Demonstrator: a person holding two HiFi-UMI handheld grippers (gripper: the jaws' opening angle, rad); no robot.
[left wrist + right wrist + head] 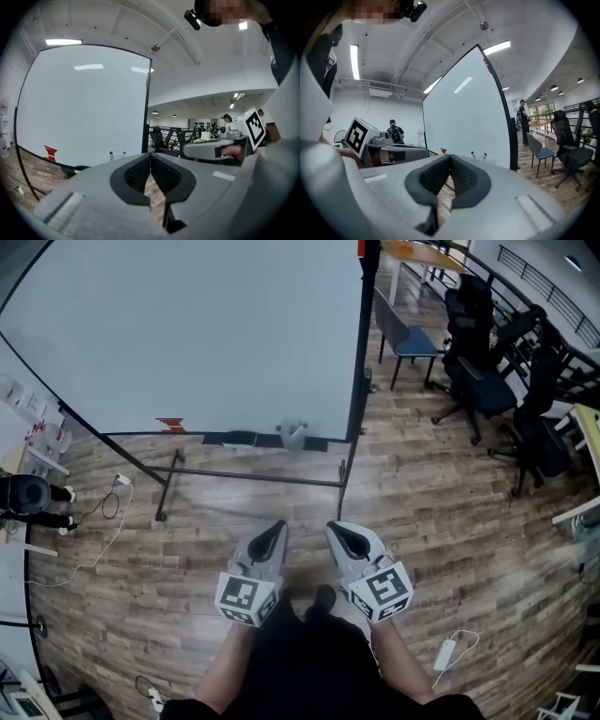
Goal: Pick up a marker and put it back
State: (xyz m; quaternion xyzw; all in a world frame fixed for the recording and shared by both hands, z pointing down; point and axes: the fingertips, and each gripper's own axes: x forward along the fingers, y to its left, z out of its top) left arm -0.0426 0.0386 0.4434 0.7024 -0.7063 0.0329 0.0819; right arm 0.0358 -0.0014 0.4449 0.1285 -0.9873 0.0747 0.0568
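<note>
A large whiteboard point(187, 334) stands ahead on a black frame. On its ledge sits a clear holder with markers point(293, 434), also seen small as the markers point(116, 154) in the left gripper view and the markers point(478, 155) in the right gripper view. My left gripper point(278, 528) and right gripper point(333, 529) are held side by side low in front of me, well short of the board. Both are shut with nothing between the pads. In each gripper view the tips meet: left gripper point(150, 156), right gripper point(450, 157).
A black eraser point(241, 439) and a red item point(171, 425) lie on the ledge. Office chairs point(487, 362) and a blue chair point(405, 334) stand at the right. Cables point(103, 512) run over the wood floor at left. People stand in the background.
</note>
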